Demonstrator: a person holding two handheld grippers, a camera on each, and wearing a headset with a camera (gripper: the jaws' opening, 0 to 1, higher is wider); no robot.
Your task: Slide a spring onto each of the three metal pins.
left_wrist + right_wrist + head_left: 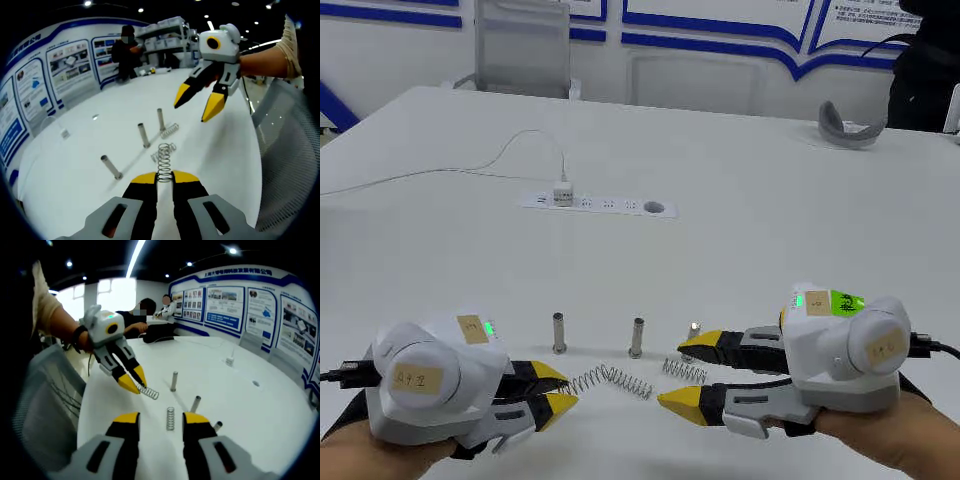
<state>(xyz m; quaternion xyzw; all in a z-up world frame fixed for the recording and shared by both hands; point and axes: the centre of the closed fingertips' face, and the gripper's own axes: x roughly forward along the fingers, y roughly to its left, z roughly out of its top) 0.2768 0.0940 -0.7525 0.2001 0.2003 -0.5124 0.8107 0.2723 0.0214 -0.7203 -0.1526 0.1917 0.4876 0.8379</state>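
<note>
Your left gripper [562,389] sits at 7 o'clock in the head view, its jaws pressed together on the near end of a spring [610,379]. The rest of that coil runs out toward 3 o'clock, low over the worktop [770,230]. I cannot tell whether it is one long coil or two lying end to end. In the left gripper view the coil runs straight ahead from the yellow jaw tips toward 12 o'clock.

Your right gripper [676,374] is at 5 o'clock in the head view, jaws spread wide and pinching nothing. A second spring [684,371] lies flat on the worktop in the gap between those jaws. The right gripper view shows it just ahead of the tips, apart from both.

The pins stand upright in a row running from 9 to 3 o'clock, just beyond both grippers. They are the left pin [559,333], the middle pin [637,337] and the right pin [694,329]. All are bare, and the right one is partly hidden behind your right gripper's upper jaw.

Farther off at 12 o'clock, a power strip [610,204] lies on the worktop with a white charger [563,192] plugged into it.
</note>
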